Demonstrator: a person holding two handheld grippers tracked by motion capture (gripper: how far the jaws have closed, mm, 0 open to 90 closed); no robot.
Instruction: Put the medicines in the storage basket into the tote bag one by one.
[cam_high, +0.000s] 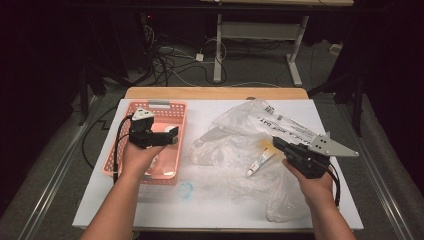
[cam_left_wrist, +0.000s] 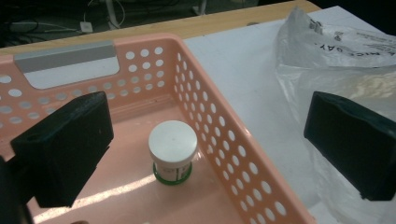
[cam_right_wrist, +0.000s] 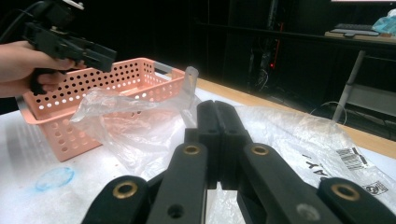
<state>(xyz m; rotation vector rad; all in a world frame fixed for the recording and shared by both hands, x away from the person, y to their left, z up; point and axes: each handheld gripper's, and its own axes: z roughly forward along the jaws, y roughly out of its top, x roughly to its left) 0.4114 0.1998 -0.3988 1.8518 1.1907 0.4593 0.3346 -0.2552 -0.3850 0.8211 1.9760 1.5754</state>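
— While we hold the left gripper (cam_high: 170, 135) over the pink basket (cam_high: 177, 112), what sits inside it?

— From the left gripper view we see one small jar (cam_left_wrist: 173, 151) with a white lid and a green band at its foot, upright on the basket floor near the right-hand wall. Our jaws stand wide apart there, one on each side of the picture, with nothing between them and nothing touching them.

— And the clear plastic bag (cam_high: 235, 132)?

— It lies crumpled on the white table (cam_high: 200, 205), just beside the basket. In the high view we make out a small tube (cam_high: 260, 162) at the bag, white with an orange end; whether it lies inside the plastic or on it we cannot tell.

— Does the high view show the jar?

— Our left hand (cam_high: 137, 155) covers that part of the basket.

— What of the right gripper (cam_high: 276, 142)?

— Its jaws are pressed flat together, empty, as the right gripper view makes plain. They hover above the bag, close by the tube, and we cannot tell whether they touch the plastic. That view also catches the left gripper raised above the basket's rim.
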